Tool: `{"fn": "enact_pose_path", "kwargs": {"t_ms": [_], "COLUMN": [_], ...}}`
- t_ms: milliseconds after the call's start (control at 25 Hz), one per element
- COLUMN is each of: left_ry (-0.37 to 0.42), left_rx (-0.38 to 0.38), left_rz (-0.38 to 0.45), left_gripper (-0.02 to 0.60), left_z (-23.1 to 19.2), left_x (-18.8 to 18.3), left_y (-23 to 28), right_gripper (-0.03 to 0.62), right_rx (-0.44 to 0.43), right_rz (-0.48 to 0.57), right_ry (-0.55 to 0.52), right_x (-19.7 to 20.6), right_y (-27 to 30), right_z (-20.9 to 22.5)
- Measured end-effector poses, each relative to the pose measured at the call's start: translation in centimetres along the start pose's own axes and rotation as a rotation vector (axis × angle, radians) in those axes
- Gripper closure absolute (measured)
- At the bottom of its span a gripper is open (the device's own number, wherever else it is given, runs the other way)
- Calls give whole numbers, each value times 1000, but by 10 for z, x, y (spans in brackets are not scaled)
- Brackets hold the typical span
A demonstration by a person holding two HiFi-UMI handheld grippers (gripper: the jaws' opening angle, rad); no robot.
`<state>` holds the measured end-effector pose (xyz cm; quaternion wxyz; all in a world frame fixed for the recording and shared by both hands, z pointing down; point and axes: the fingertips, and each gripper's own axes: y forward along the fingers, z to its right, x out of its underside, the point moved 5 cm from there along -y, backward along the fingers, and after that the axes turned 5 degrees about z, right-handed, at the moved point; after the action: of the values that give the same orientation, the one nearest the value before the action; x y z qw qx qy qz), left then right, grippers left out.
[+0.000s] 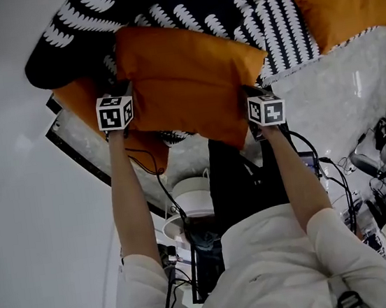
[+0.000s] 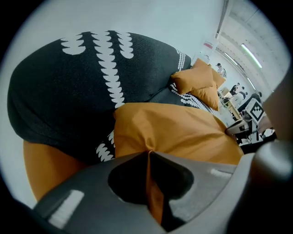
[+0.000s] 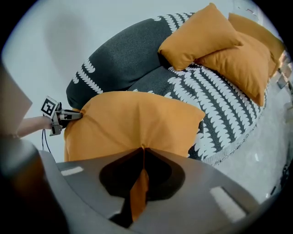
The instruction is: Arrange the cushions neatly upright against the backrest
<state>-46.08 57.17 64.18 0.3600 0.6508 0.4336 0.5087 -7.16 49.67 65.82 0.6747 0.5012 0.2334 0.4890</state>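
Nearest to us, our left gripper [image 2: 148,155] has its fingers [image 2: 206,178] clenched on a fold of orange cloth that runs down between them. Our right gripper [image 3: 142,150] does the same, fingers pinched tight on a strip of the same cover. Both grips are on one orange cushion [image 1: 190,79], the left at one side edge and the right at the opposite one. The cushion spreads out just beyond both sets of fingers, held between them with its broad face toward us.

Below the left fingers, partly under the held cushion, we see a second orange cushion [image 2: 46,169]. Just past the left fingers rises the dark backrest [image 2: 73,87], crossed by rows of white scallop marks.

Beyond the right fingers and past the held cushion's far corner lies the white-striped seat [image 3: 224,100] of the sofa. Far beyond them, at the seat's other end, more loose orange cushions [image 3: 201,34] lie piled, one leaning on another.
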Motion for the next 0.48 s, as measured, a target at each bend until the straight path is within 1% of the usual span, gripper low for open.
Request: {"fn": "enact_pose_path", "kwargs": {"t_ms": [160, 320, 480], "left_ry": [-36, -46, -54], "left_rx": [-19, -38, -38], "left_rz": [7, 5, 49], "left_gripper": [568, 569, 571], "left_z": [-10, -7, 4], "left_x": [6, 8, 16], "left_y": [-5, -11, -27], "right_gripper": [562, 563, 563], "right_rx": [-7, -8, -30], "right_rz": [0, 2, 23], "right_ry": [-21, -32, -3], "right_x": [-1, -1, -3], "right_y": [7, 3, -9], "right_z": [-8, -10, -6]}}
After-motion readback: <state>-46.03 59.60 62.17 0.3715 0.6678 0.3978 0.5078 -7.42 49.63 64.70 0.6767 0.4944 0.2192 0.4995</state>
